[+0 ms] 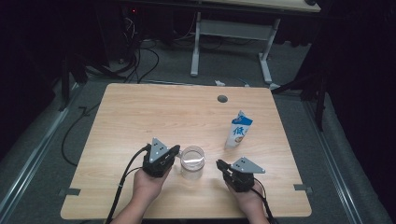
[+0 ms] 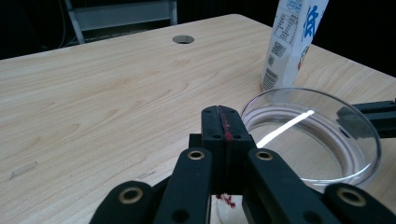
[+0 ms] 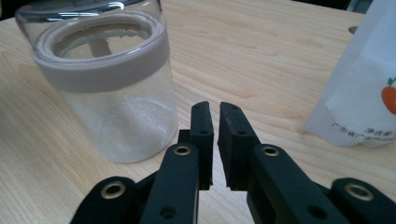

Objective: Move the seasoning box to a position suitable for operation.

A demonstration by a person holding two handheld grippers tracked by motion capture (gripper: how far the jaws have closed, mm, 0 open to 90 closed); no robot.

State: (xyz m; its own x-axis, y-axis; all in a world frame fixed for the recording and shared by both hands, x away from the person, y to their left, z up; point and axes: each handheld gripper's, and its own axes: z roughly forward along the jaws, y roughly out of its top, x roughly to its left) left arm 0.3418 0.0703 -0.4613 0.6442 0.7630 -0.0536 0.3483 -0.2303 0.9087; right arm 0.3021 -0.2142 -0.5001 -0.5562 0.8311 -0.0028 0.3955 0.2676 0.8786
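A clear glass jar [image 1: 192, 161] with a grey band under its rim stands upright near the table's front edge, between my two grippers. My left gripper [image 1: 176, 150] lies just left of it, jaws pressed together with nothing in them; in the left gripper view the tips [image 2: 223, 112] stop beside the jar's rim [image 2: 317, 135]. My right gripper [image 1: 218, 163] rests right of the jar, apart from it. Its jaws [image 3: 215, 108] are nearly together, a thin slit between them and nothing inside. The jar [image 3: 107, 84] stands left of these jaws.
A blue and white carton [image 1: 238, 130] stands upright behind the right gripper, right of the jar; it is also in the gripper views [image 2: 292, 42] [image 3: 364, 93]. The wooden table [image 1: 154, 112] has a cable hole [image 1: 222, 99] near its far edge. A desk frame stands on the floor beyond.
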